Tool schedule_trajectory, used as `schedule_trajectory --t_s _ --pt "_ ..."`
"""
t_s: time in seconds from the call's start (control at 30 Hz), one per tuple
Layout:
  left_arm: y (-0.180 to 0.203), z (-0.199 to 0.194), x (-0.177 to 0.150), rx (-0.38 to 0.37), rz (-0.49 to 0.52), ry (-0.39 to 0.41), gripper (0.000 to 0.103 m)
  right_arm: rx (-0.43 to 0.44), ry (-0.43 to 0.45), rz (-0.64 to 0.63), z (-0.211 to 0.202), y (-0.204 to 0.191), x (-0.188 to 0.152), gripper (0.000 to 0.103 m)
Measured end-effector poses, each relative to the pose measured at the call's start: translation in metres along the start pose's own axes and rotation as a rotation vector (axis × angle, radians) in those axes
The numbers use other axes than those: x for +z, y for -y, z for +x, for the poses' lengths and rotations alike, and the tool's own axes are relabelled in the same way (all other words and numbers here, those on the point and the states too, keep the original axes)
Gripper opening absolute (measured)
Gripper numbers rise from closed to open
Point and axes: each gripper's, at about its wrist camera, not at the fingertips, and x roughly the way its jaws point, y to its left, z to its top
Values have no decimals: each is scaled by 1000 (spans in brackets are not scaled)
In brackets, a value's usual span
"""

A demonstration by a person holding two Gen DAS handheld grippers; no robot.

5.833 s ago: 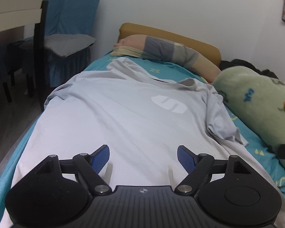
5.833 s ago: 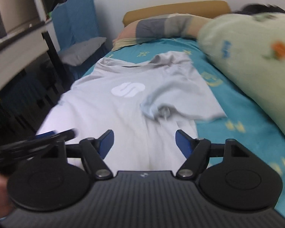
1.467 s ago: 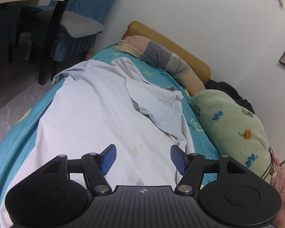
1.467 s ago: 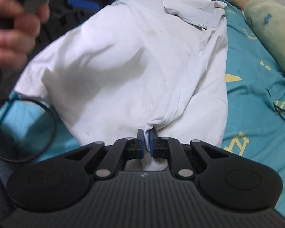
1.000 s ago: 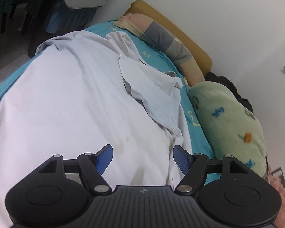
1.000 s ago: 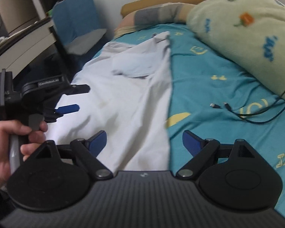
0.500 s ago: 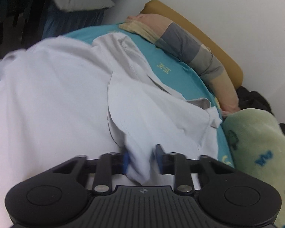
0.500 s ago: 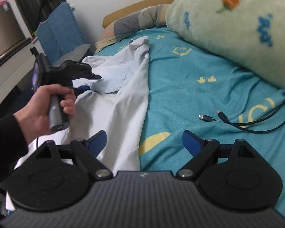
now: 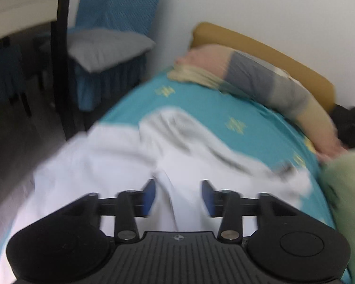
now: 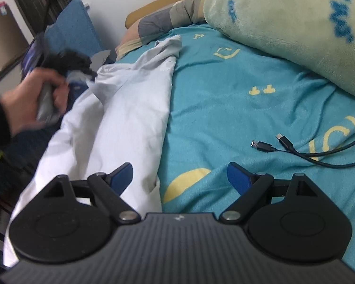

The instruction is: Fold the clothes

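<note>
A pale grey-white shirt (image 9: 106,161) lies lengthwise on the teal bed sheet (image 9: 201,108), blurred in the left wrist view. My left gripper (image 9: 178,197) hovers low over it. Its jaws are opening, and a ridge of shirt cloth lies between the blue pads without being pressed. In the right wrist view the shirt (image 10: 130,108) runs along the bed's left side with a sleeve folded inward. A hand (image 10: 35,94) holds the left gripper (image 10: 68,64) at the raised sleeve edge. My right gripper (image 10: 180,178) stands wide open over the shirt's right edge and holds nothing.
A green plush blanket (image 10: 295,23) fills the bed's right side. Two black cable plugs (image 10: 272,144) lie on the sheet ahead of the right gripper. A striped pillow (image 9: 260,82) and tan headboard (image 9: 272,54) close the far end. A chair with a grey cushion (image 9: 101,47) stands left of the bed.
The left gripper was shut on the folded sleeve half a second ago; its jaws now stand apart and it has swung left toward the collar. The right gripper sank slightly, still open.
</note>
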Motion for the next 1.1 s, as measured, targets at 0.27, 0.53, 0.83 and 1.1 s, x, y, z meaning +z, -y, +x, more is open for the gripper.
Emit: schedule_trajectory --t_s 0.27,0.53,0.83,1.1 --pt "-47 -140 -149 -196 -40 -248 57 79 -3 3 -20 -6 -4 88" --pt "-58 -198 -247 -305 -15 -422 58 40 14 -72 -66 -22 -23 88" --pt "-66 -206 -266 -325 -25 -545 3 -33 10 16 -111 -32 -50 88" --pt "-74 -234 -261 -256 81 -409 6 -17 61 -153 -122 -70 -51 88"
